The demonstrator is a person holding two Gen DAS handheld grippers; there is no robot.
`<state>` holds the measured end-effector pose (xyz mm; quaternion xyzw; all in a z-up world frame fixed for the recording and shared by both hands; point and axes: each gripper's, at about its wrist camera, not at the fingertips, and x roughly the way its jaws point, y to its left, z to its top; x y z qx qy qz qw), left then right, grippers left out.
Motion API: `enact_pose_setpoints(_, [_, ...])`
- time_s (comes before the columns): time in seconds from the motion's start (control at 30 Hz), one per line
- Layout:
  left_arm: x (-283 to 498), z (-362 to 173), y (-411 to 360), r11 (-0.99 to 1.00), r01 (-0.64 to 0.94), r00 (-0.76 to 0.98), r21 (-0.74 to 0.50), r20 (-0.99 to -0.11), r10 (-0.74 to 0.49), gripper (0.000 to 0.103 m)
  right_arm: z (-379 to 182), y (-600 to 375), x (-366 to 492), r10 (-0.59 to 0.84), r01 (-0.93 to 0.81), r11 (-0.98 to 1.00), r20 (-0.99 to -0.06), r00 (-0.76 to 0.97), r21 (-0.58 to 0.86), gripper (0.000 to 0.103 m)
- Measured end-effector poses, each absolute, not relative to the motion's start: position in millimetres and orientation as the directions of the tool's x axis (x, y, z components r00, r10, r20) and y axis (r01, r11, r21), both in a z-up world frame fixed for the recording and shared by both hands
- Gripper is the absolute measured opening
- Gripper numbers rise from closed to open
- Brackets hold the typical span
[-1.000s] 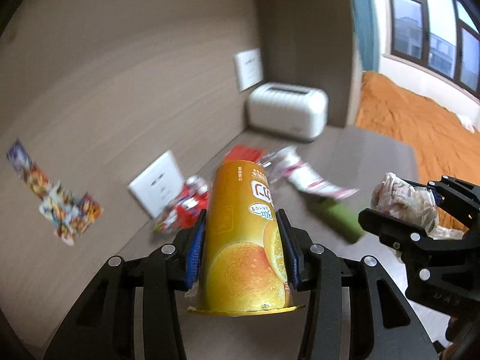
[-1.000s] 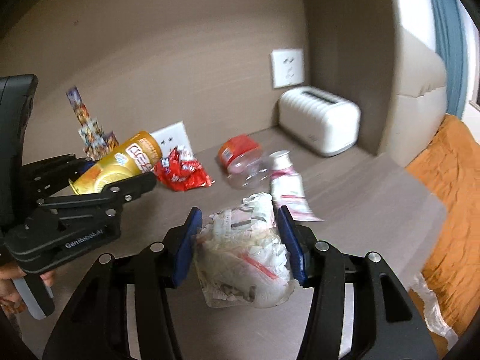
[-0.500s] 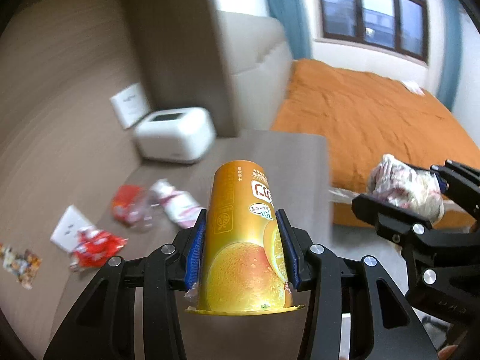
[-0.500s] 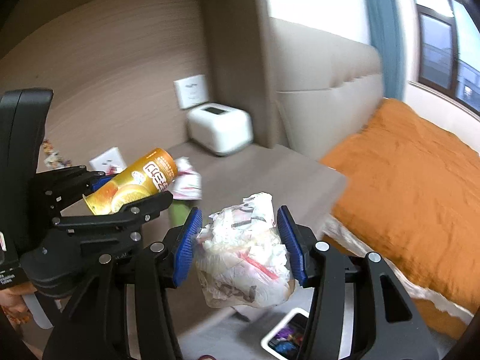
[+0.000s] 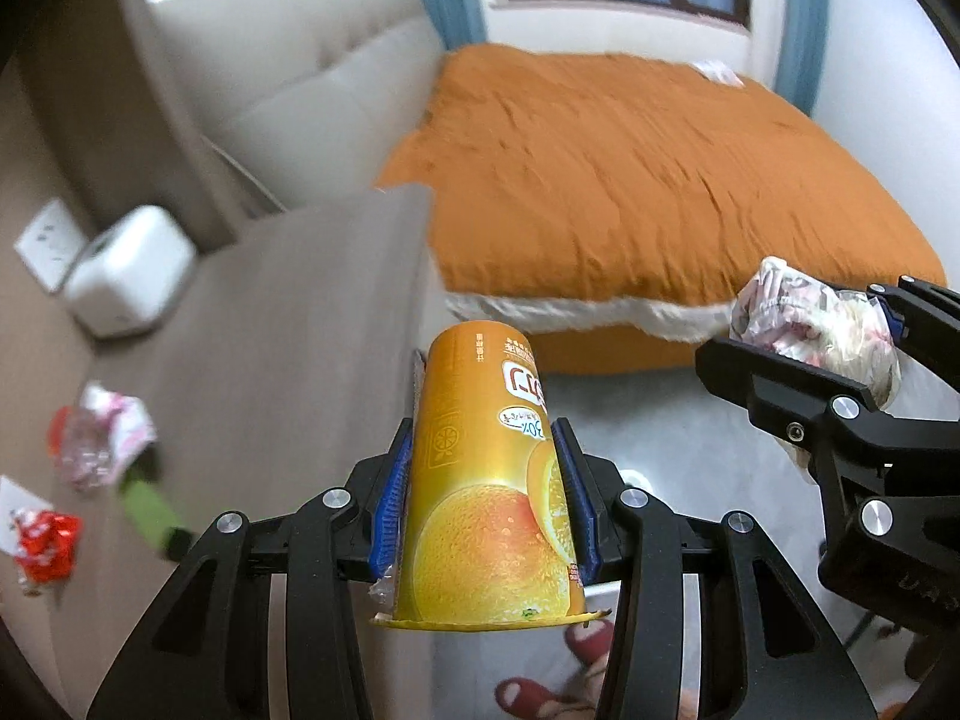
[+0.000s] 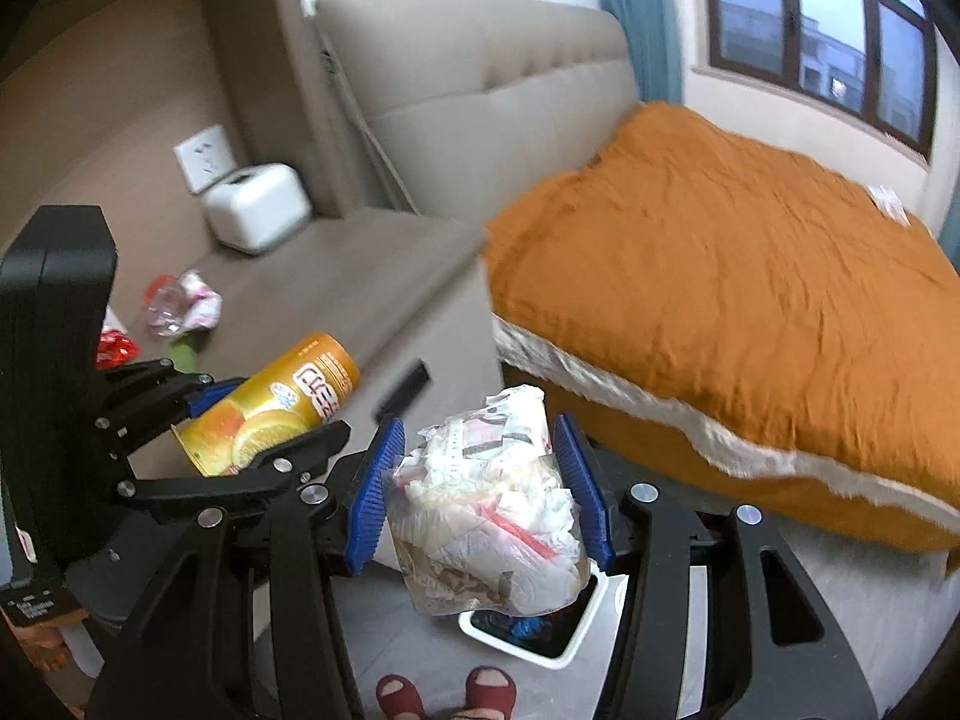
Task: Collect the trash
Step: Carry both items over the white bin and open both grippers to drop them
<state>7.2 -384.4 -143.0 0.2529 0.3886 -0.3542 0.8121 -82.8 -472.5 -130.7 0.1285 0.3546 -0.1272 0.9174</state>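
Note:
My left gripper (image 5: 483, 480) is shut on an orange juice can (image 5: 486, 480), held in the air past the edge of the bedside table (image 5: 288, 348); the can also shows in the right wrist view (image 6: 270, 408). My right gripper (image 6: 477, 480) is shut on a crumpled plastic bag of paper trash (image 6: 489, 516), seen in the left wrist view (image 5: 816, 324) to the right of the can. A white bin with a dark inside (image 6: 540, 630) stands on the floor below the bag. On the table lie a red wrapper (image 5: 45, 546), a crushed bottle (image 5: 96, 438) and a green item (image 5: 150, 510).
A white toaster-like box (image 5: 126, 270) stands at the table's back by a wall socket (image 5: 45, 240). A bed with an orange cover (image 5: 648, 168) and a beige headboard (image 6: 480, 90) fills the right. The person's red slippers (image 6: 444, 690) are on the grey floor.
Both grippers have swung right, away from the table and toward the bed and floor, each keeping its load. The white bin has come into fuller view under the bag.

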Motion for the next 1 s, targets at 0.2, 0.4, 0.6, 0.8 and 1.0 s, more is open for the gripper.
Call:
enact_pose_setpoints(0.2, [6,-199,-415,0.589,0.803,0.359,0.094,-0.864,-0.352,0.044,-177,-499,-90,-0.142,0.383,0.908,-0.737,0.661,0.169,0.053])
enact_pose_setpoints(0.4, [12,-274,-438,0.586,0.810,0.264,0.028,-0.909,-0.322,0.044,-249,-526,-82,-0.119,0.447,0.872,-0.798,0.590,0.201,0.053])
enact_pose_setpoints(0.6, [13,-375,-449,0.579,0.813,0.147,-0.058,-0.942,-0.301,0.044,-336,-541,-68,-0.073,0.492,0.840,-0.852,0.519,0.228,0.053])
enact_pose_setpoints(0.8, [8,-483,-452,0.563,0.813,0.026,-0.148,-0.957,-0.289,0.046,-435,-546,-55,-0.028,0.514,0.826,-0.894,0.448,0.232,0.054])
enact_pose_setpoints(1.0, [10,-552,-451,0.601,0.778,-0.034,-0.185,-0.967,-0.253,0.098,-508,-553,-45,0.004,0.509,0.835,-0.926,0.377,0.210,0.096])
